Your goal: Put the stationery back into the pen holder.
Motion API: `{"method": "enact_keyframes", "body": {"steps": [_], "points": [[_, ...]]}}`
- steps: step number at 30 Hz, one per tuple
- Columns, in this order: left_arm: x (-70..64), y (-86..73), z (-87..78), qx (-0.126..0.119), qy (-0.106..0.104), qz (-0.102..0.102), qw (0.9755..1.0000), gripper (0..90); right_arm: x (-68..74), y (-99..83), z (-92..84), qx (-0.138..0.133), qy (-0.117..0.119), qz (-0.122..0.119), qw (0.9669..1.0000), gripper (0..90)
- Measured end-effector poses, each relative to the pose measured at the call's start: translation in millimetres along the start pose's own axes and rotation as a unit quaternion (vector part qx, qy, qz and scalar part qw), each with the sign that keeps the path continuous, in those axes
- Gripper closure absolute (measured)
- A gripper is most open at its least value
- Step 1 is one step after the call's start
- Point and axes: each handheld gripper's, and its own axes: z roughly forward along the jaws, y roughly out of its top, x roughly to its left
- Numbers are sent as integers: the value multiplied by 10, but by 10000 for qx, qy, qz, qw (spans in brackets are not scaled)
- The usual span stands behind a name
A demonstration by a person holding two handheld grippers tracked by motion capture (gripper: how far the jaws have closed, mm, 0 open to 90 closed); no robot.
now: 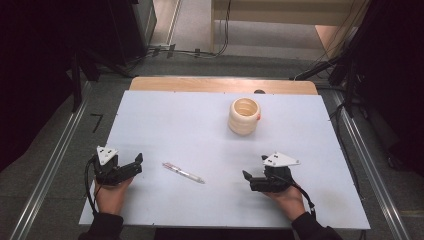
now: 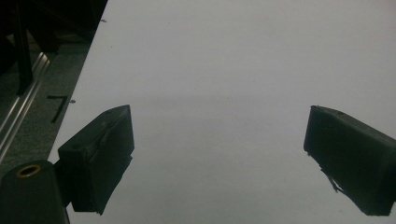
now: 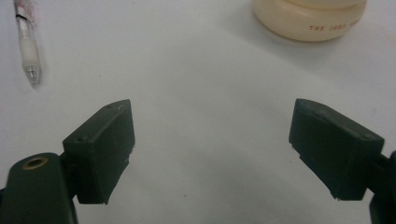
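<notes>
- Both your grippers sit near the worktop's front edge: left gripper and right gripper, jaws spread wide, gripping nothing.
- The pen lies flat between them, angled, towards the front edge.
- Probably light, stiff, slick plastic that may roll; pinch it mid-barrel, across its width.
- The cream cup stands upright, well back toward the far edge.

matt white table, clear glossy plastic pen, smooth cream ribbed cup, matt black fingers.
</notes>
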Motion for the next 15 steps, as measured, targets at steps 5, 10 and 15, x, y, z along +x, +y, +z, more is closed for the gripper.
{"method": "enact_keyframes", "body": {"steps": [5, 10, 15], "points": [[-2, -1, 3, 13, 1, 29, 10000, 93, 65, 17, 40, 5, 51, -57, 10000, 128], [-2, -2, 2, 11, 8, 19, 10000, 93, 133, 38, 91, 20, 105, -132, 9999, 130], [-4, -3, 3, 13, 13, 28, 10000, 93, 194, 63, 130, 18, 157, -187, 9997, 131]]}}
